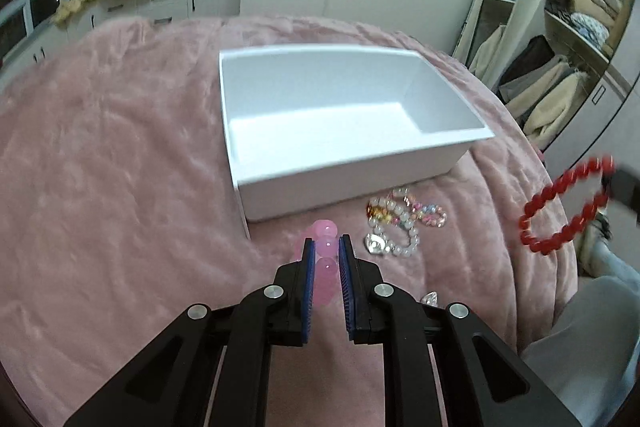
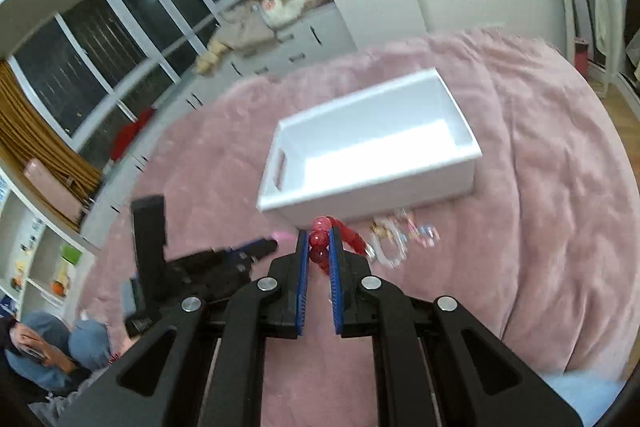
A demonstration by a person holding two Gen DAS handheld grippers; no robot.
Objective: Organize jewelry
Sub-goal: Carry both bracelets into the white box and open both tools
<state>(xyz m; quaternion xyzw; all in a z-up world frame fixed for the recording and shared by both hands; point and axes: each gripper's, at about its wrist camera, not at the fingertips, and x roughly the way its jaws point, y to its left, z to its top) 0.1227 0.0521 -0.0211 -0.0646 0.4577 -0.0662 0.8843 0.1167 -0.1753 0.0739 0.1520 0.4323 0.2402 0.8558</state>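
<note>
A white open box [image 1: 340, 131] stands empty on a pink fluffy blanket [image 1: 120, 167]; it also shows in the right wrist view [image 2: 372, 163]. My left gripper [image 1: 325, 247] is shut on a pink bead bracelet [image 1: 325, 261], held above the blanket near the box's front wall. My right gripper [image 2: 319, 241] is shut on a red bead bracelet [image 2: 320, 239], which hangs in the air at the right in the left wrist view [image 1: 564, 207]. A pile of pearl and coloured bracelets [image 1: 400, 223] lies in front of the box, also in the right wrist view [image 2: 400, 237].
A clear crystal piece [image 1: 430, 298] lies on the blanket by my left gripper. The left gripper's body [image 2: 192, 259] shows at the left in the right wrist view. Wardrobe shelves [image 1: 568, 39] stand at the right, cabinets [image 1: 168, 3] and windows behind.
</note>
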